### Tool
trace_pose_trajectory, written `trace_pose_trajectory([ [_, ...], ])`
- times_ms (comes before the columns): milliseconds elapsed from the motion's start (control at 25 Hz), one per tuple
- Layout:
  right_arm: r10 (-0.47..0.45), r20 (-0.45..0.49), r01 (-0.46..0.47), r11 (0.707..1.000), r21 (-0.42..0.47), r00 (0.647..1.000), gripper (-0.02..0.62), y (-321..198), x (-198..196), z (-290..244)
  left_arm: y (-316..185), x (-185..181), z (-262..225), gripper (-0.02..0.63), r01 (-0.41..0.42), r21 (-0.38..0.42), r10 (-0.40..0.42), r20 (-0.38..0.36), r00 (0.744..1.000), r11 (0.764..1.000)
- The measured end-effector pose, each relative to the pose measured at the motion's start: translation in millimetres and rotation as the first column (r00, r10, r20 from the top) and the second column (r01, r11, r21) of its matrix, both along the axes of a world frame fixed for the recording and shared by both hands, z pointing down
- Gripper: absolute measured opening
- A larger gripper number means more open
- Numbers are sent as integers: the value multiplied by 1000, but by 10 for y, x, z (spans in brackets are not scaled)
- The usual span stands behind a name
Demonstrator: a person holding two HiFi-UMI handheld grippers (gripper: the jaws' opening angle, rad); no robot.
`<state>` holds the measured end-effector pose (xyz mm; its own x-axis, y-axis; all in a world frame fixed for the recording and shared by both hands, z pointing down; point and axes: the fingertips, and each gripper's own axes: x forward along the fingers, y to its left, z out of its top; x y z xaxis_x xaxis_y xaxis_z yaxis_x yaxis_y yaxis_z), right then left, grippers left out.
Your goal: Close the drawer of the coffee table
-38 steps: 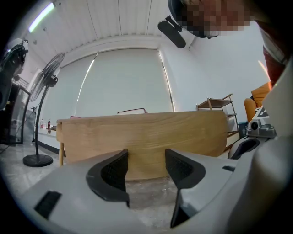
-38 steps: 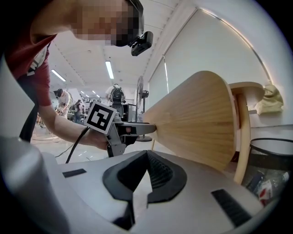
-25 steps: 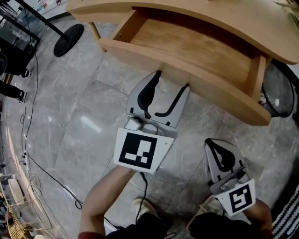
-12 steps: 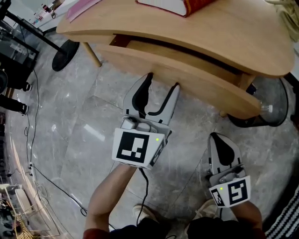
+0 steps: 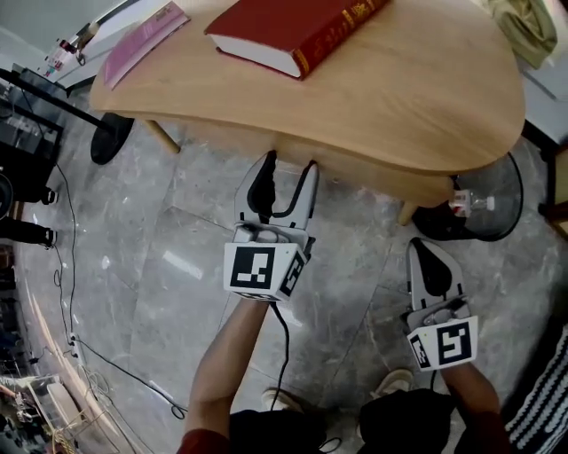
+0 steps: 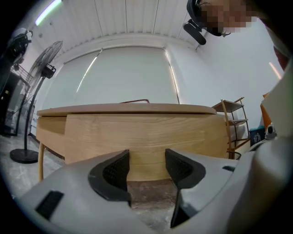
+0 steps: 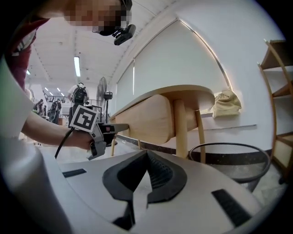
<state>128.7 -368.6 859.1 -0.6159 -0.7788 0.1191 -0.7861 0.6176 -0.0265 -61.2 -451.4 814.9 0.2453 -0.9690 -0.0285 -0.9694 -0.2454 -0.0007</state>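
Note:
The wooden coffee table [image 5: 399, 97] fills the top of the head view. Its drawer front [image 6: 146, 132] sits flush under the tabletop, with no opening showing. My left gripper [image 5: 288, 168] is open, its two fingertips at the table's front edge; in the left gripper view the left gripper [image 6: 146, 160] has the drawer front right at its tips, nothing between the jaws. My right gripper [image 5: 428, 253] hangs shut over the floor, lower right, apart from the table. In its own view the right gripper [image 7: 147, 157] is empty, with the table [image 7: 155, 114] ahead.
A red book [image 5: 293, 31] and a pink booklet [image 5: 142, 40] lie on the tabletop, an olive cloth [image 5: 524, 22] at its far right. A black fan base [image 5: 111, 137] stands left, another round base [image 5: 479, 213] right of the table leg. Cables [image 5: 62, 266] run over the grey floor.
The drawer went from wide open to fully in under the tabletop. My left gripper moved forward with its front. The right gripper stayed low at the right, shut.

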Motion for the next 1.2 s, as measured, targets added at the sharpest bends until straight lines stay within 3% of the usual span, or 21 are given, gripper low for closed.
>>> trace_pose_trajectory([
  [240,74,-17,-74,997,-14,997,-3,-94,354,-139,-293,75,-14,239,-1,-32,1,-7,1000,999],
  [520,88,-30,-88,996,-13,996,-3,-64,425,-316,-352,100,-32,239,-17,-48,16,-7,1000,999],
  [960,55,-78,-54,998,20,995,-3,4,121,-625,0,258,-201,241,-64,-74,65,21,998,995],
  [1200,38,-97,-34,998,44,995,-3,20,-212,-922,515,44,-476,241,-38,-85,38,7,999,996],
])
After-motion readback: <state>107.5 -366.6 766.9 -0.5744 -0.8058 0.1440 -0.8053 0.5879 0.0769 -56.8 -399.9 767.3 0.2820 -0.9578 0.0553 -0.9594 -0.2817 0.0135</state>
